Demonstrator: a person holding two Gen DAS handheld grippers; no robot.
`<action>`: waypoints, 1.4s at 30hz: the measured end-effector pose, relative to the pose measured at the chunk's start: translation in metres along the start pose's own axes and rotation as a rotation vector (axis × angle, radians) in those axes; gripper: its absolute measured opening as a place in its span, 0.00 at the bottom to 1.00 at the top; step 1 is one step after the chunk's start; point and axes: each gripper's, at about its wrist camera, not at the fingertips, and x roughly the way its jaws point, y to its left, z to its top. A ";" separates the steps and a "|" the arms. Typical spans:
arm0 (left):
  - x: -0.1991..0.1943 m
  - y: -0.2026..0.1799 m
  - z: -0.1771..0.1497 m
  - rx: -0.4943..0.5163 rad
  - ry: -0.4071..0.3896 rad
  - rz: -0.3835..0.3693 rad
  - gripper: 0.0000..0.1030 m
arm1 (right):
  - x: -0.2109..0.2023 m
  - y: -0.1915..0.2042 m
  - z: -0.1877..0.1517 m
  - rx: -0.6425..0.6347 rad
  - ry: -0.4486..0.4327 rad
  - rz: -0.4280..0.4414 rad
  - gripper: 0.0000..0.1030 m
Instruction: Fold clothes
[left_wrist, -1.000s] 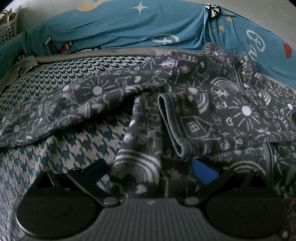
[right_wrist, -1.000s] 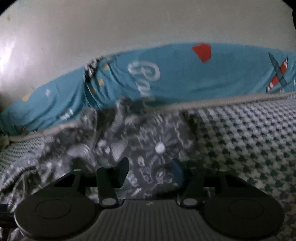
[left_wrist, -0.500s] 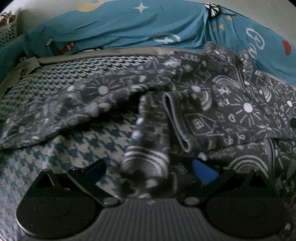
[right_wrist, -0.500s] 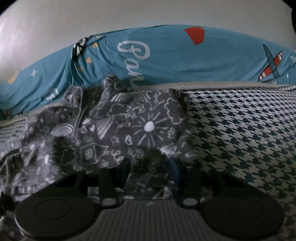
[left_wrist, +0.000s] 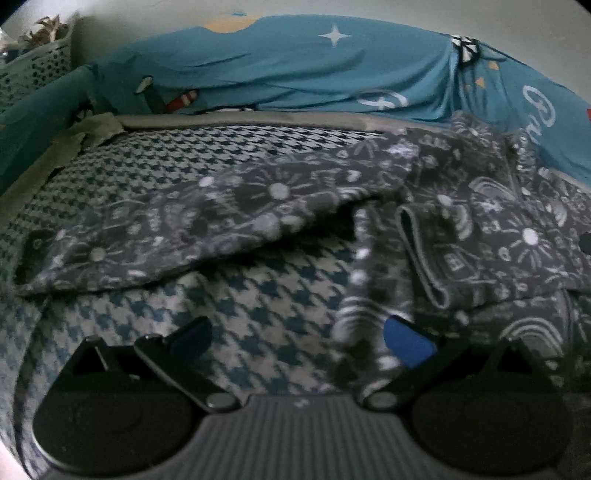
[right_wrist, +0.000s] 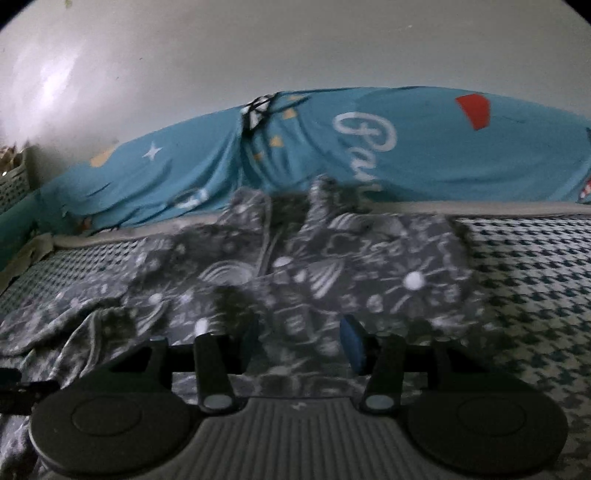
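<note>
Grey doodle-print garment (left_wrist: 461, 229) lies rumpled on the houndstooth bed cover (left_wrist: 258, 306), one sleeve stretched toward 9 o'clock, cuff folded over at centre. Teal printed bedding (left_wrist: 295, 74) bunched along 12 o'clock against the wall.

Left claw (left_wrist: 299, 336): released, wide apart, a strip of the garment beside its right pad.

Right claw (right_wrist: 299, 332): partly spread, garment between the pads; cannot tell whether gripped.

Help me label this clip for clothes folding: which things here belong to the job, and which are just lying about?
Part of the job: grey patterned garment, left gripper, right gripper.

Just lying about: blue printed bedding, houndstooth cover under the garment, perforated basket.
</note>
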 end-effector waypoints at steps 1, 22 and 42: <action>-0.001 0.003 0.000 -0.005 -0.002 0.006 1.00 | 0.002 0.003 -0.001 -0.003 0.007 0.010 0.49; -0.003 0.087 -0.001 -0.220 -0.021 0.210 1.00 | -0.005 0.032 -0.018 -0.012 0.113 0.061 0.56; -0.001 0.205 -0.001 -0.628 -0.101 0.376 0.82 | -0.029 0.045 -0.054 0.090 0.230 0.117 0.60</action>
